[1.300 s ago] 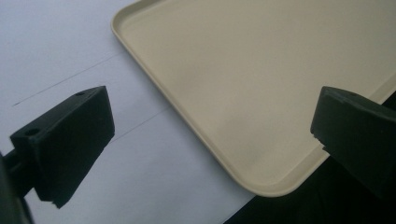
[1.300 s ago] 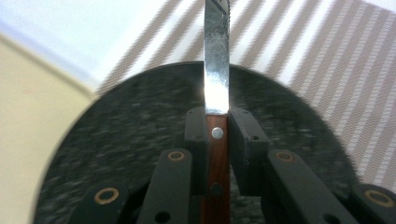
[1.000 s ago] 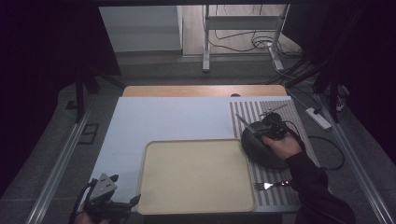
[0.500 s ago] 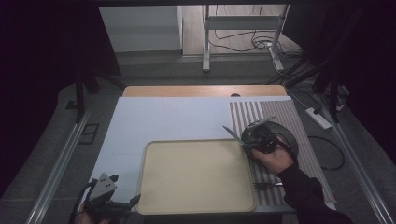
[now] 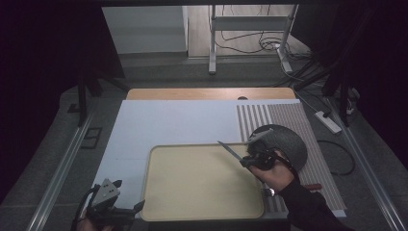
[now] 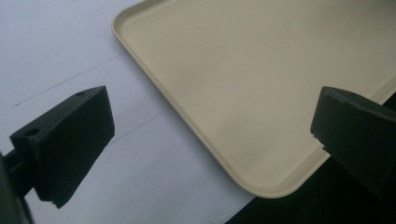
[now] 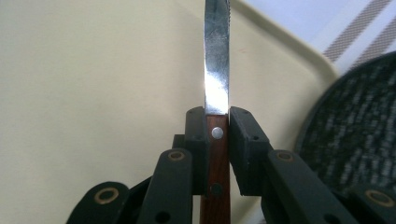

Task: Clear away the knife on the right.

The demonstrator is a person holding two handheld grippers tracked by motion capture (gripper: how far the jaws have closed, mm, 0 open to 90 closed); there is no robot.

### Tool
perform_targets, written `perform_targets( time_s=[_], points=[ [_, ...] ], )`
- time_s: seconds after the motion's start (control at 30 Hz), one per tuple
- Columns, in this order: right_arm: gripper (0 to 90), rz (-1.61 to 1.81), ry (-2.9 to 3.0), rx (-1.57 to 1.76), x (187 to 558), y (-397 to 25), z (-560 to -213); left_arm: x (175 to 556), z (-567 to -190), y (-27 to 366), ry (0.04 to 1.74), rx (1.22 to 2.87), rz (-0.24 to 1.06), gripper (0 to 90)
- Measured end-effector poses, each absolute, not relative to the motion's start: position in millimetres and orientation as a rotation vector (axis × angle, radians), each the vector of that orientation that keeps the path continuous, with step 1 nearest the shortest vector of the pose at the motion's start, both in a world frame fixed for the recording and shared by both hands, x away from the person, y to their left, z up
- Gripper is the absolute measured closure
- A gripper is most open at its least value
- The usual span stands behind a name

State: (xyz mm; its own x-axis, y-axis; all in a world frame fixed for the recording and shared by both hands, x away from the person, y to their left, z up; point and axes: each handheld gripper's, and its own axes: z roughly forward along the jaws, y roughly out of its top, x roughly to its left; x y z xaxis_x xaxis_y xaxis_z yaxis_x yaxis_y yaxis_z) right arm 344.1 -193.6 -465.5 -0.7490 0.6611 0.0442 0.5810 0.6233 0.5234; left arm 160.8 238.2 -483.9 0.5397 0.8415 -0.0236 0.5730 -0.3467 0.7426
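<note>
My right gripper (image 5: 250,161) (image 7: 217,126) is shut on the wooden handle of a table knife (image 7: 217,70). Its steel blade (image 5: 230,150) points left and away, over the right edge of a beige tray (image 5: 192,192) (image 7: 93,93). The tray has nothing on it. A dark round plate (image 5: 291,144) (image 7: 355,130) lies just right of the gripper on a striped mat (image 5: 284,118). My left gripper (image 5: 137,208) (image 6: 212,130) rests open at the tray's near left corner (image 6: 261,70), with nothing between its jaws.
A fork (image 5: 267,191) with a wooden handle lies on the striped mat near the table's front edge, partly under the right forearm. A white sheet (image 5: 168,125) covers the table's left and middle. Cables and a stand's legs are on the floor beyond.
My right gripper has carried the knife from above the dark plate leftward and nearer, to the tray's right edge. The left gripper has stayed put.
</note>
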Motion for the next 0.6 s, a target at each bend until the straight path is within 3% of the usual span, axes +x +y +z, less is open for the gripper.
perform_targets(
  time_s=[0.6],
  points=[
    [78.3,0.728,2.75,0.998,326,-173,-486,161,-484,238,1.14,2.055,0.478,0.0]
  ],
)
